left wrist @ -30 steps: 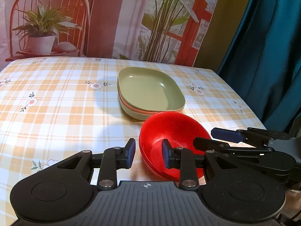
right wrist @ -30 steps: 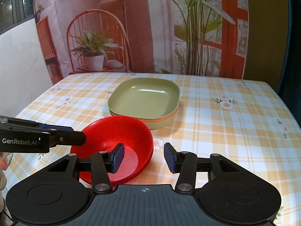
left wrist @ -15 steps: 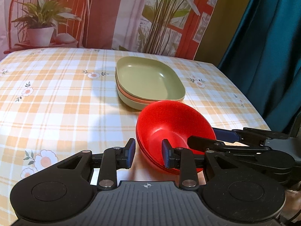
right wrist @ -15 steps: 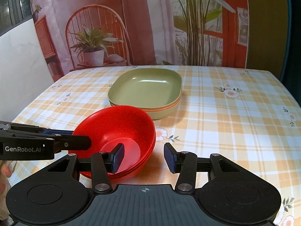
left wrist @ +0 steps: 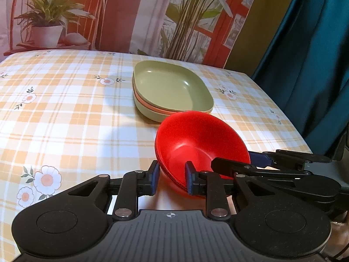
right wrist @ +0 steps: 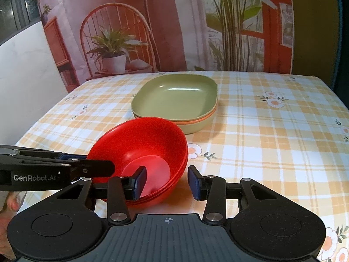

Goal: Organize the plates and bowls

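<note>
Since a second ago the red bowls (left wrist: 200, 144) have come nearer to both cameras and now tilt a little, their near rim lying between the fingers of each gripper. The left gripper (left wrist: 170, 180) has its jaws apart with the bowls' left rim between the pads, and the right gripper (right wrist: 166, 182) has its jaws apart with the right rim between them; I cannot tell if any pad touches. The green plates (right wrist: 176, 100) are stacked just beyond the bowls on the checked tablecloth (left wrist: 65, 113).
</note>
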`<state>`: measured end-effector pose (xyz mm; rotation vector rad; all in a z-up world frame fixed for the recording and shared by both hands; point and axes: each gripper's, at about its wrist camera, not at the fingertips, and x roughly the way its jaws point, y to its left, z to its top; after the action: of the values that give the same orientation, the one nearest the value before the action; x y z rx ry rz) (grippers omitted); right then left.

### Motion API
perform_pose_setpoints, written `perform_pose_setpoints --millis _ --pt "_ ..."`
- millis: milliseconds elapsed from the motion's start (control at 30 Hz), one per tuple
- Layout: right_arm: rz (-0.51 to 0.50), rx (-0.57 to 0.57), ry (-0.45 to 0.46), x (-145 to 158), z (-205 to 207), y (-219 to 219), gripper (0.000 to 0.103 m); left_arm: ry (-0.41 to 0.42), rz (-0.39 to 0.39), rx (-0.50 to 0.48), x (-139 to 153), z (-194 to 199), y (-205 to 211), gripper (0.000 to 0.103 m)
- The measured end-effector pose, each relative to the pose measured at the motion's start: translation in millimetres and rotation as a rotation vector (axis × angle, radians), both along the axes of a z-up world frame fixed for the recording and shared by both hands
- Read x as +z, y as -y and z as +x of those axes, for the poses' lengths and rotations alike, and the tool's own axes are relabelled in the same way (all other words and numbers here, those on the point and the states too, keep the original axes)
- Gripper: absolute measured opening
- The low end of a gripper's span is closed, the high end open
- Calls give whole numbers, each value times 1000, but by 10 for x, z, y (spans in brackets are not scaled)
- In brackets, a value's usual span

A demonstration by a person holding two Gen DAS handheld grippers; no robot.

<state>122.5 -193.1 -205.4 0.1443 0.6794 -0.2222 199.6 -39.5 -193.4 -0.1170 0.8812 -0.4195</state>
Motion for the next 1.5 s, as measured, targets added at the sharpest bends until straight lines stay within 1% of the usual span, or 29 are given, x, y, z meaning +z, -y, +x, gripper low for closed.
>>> perform_pose_setpoints --millis 100,300,667,900,1500 --pt "2 4 -2 0 2 -6 33 2 -5 0 2 -4 -9 25" --pt "5 0 -10 11 -3 2 30 1 -6 0 1 1 -9 24" --pt "10 -1 -9 32 -32 15 29 -2 -10 5 1 -4 -15 24" --pt "15 -9 -9 44 -52 19 25 -2 -11 5 -2 -5 -21 23" --pt "35 -26 4 79 -99 32 21 -10 -22 15 -2 -18 -53 23"
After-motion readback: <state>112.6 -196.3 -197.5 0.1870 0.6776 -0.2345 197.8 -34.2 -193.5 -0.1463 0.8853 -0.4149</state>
